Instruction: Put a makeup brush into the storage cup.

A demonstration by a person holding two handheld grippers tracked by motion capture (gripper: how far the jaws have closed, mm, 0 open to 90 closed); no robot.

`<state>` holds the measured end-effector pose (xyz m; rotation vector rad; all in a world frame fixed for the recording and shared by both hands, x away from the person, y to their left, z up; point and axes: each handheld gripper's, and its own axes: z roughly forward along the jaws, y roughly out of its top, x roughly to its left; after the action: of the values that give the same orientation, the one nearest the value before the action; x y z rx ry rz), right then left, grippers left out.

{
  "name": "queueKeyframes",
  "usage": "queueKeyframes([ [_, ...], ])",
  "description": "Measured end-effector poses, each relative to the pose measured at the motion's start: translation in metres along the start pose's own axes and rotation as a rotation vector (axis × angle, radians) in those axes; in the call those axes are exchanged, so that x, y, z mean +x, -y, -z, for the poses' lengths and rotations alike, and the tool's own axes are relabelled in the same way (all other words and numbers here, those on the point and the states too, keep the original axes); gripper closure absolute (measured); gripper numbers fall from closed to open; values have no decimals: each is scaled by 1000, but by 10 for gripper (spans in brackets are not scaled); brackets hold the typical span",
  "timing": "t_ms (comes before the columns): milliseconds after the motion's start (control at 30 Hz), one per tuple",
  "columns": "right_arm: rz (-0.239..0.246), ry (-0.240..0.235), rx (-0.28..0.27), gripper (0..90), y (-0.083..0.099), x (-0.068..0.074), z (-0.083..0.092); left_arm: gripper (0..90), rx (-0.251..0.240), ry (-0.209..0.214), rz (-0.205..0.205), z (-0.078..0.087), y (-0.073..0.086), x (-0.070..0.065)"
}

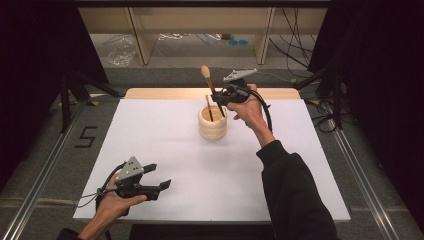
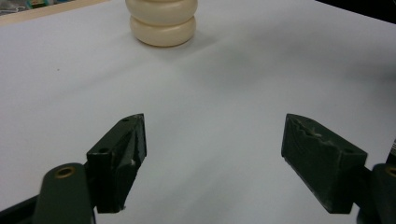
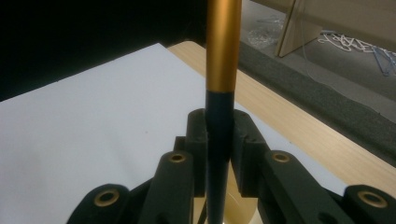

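Right hand-held gripper (image 1: 223,101) clenched on brush (image 1: 210,82) over cup (image 1: 212,122); tilted brush may catch rim, tipping cup. Left hand-held gripper (image 1: 159,176) released.

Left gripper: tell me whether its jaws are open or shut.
Open. In the left gripper view the left gripper has its two jaws standing far apart with bare white table between them, holding nothing.
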<state>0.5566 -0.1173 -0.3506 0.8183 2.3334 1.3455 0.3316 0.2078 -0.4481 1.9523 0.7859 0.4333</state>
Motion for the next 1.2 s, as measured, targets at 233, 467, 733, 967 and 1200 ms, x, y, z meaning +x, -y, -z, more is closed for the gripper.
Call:
queueKeyframes([
  [233, 3, -2, 8, 795, -4, -1, -7, 223, -5, -7, 104, 0, 2, -4],
  [467, -17, -1, 9, 795, -6, -2, -20, 224, -3, -4, 101, 0, 2, -5],
  [733, -31, 5, 6, 795, -2, -3, -29, 225, -2, -5, 101, 0, 2, -5],
  [967, -43, 11, 4, 794, 6, -6, -34, 226, -2, -3, 105, 0, 2, -5],
  [1200, -66, 12, 1, 794, 20, -6, -39, 227, 1, -3, 103, 0, 2, -5],
])
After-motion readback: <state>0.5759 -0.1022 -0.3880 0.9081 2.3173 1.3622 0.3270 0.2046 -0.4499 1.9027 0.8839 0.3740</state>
